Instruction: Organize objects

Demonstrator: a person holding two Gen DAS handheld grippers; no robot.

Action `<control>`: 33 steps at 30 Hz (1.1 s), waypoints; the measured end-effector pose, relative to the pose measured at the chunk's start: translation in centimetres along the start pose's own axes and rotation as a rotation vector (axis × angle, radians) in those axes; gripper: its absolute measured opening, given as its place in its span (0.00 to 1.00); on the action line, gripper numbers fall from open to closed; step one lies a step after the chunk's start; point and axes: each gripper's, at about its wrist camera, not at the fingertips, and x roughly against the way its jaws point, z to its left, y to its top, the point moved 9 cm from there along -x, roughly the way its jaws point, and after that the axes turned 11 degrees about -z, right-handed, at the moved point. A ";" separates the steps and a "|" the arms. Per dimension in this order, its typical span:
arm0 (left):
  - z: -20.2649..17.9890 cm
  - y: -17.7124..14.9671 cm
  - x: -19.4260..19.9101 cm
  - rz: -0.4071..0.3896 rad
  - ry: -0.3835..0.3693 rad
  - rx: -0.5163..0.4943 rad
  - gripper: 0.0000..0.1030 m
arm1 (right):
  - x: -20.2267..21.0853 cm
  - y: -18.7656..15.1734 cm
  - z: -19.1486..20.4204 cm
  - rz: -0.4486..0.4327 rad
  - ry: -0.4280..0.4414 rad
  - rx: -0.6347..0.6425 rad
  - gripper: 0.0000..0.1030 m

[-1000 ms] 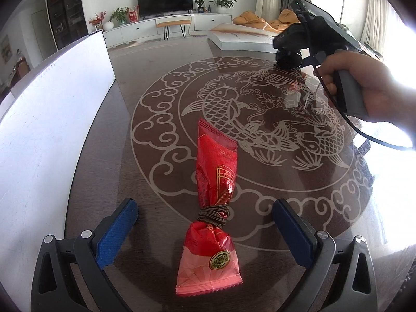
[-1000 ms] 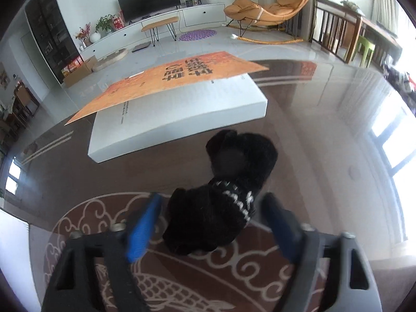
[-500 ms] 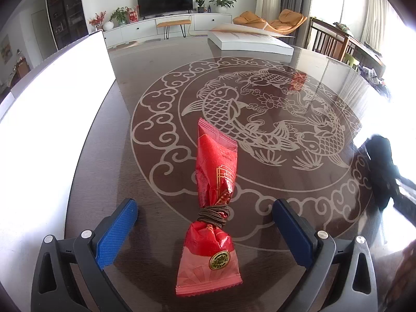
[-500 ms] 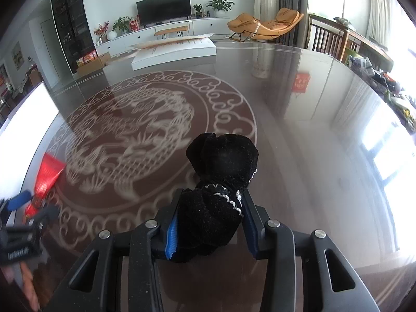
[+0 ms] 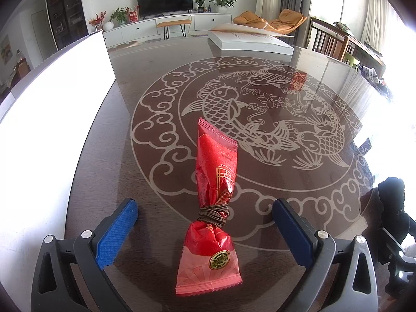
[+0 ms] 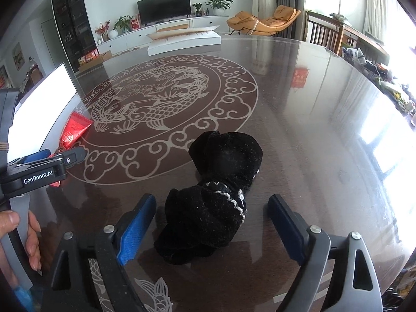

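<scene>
While your right gripper (image 6: 212, 227) is opening, the black sock (image 6: 215, 195) lies untouched between its jaws on the table (image 6: 299, 104); your left gripper (image 5: 205, 230), marked "GenRobot.AI", gapes around the red packet (image 5: 214, 197).

A red foil snack packet (image 5: 213, 208) lies flat on my bench (image 5: 161, 83), long axis pointing away from me. A brown elastic band (image 5: 213, 212) cinches it near the close end, leaving a puffed lower part with a round gold seal and pink serrated hem. To its right, a black fuzzy sock bundle (image 6: 213, 197) with white stitched trim lies crumpled on the glossy bench top.
</scene>
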 end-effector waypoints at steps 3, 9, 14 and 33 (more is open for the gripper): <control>0.0 0.0 0.0 0.000 0.000 0.000 1.00 | -0.3 -0.1 -0.3 0.009 0.004 -0.017 1.00; -0.2 0.0 -0.2 0.028 -0.040 -0.040 1.00 | -0.2 0.1 -0.5 -0.001 0.024 -0.040 1.00; 0.2 -0.1 -0.3 0.108 -0.087 -0.090 1.00 | -0.2 0.1 -0.4 -0.003 0.018 -0.034 1.00; -1.4 -0.5 2.5 -0.020 -0.156 -0.060 0.21 | 1.5 1.6 -2.3 0.102 0.176 -0.262 0.86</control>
